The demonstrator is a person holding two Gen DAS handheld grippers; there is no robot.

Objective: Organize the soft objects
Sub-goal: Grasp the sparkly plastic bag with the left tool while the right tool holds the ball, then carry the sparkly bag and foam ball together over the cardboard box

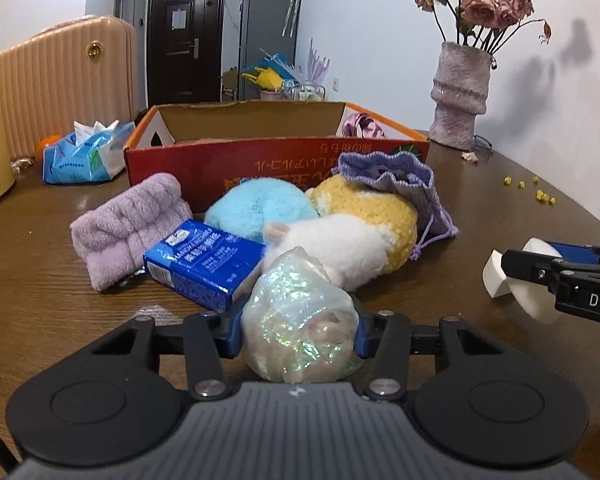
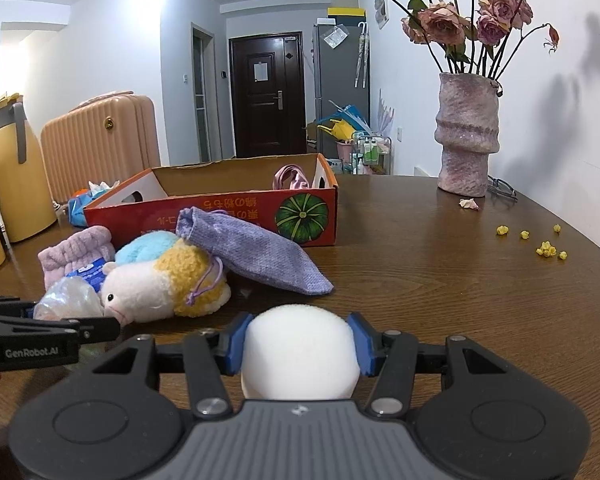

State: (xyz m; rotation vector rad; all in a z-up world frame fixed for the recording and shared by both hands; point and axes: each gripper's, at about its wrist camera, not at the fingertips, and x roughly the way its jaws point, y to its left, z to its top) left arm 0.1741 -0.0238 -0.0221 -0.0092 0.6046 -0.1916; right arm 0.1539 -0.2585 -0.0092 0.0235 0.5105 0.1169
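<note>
Right wrist view first, since it takes in the most: the red cardboard box [image 2: 220, 216] sits open on the brown wooden table [image 2: 440, 280], and all I can make out inside is a bit of pink satin fabric [image 2: 292, 178] at the far end. So I judge the sorting barely begun. Most of the soft things lie in a heap just in front of the box: the purple knit pouch [image 2: 256, 254] leaning over the yellow-and-white plush [image 2: 168, 280], a blue plush [image 1: 260, 206] behind it, a folded lilac towel [image 1: 128, 228] to the side, and a blue tissue pack [image 1: 204, 264] touching the plush.

My right gripper [image 2: 300, 346] is clamped on a white foam ball [image 2: 300, 356], both blue pads pressed into its sides, held low over the table and well short of the box. My left gripper [image 1: 300, 332] has its pads against an iridescent crinkly bundle [image 1: 300, 320] at the near edge of the heap. Both pieces need carrying to the box, then the rest.

Around us: a beige suitcase [image 2: 100, 140], a dark door [image 2: 266, 92], a vase of dried roses [image 2: 466, 136], and small yellow bits [image 2: 546, 250] scattered on the tabletop.
</note>
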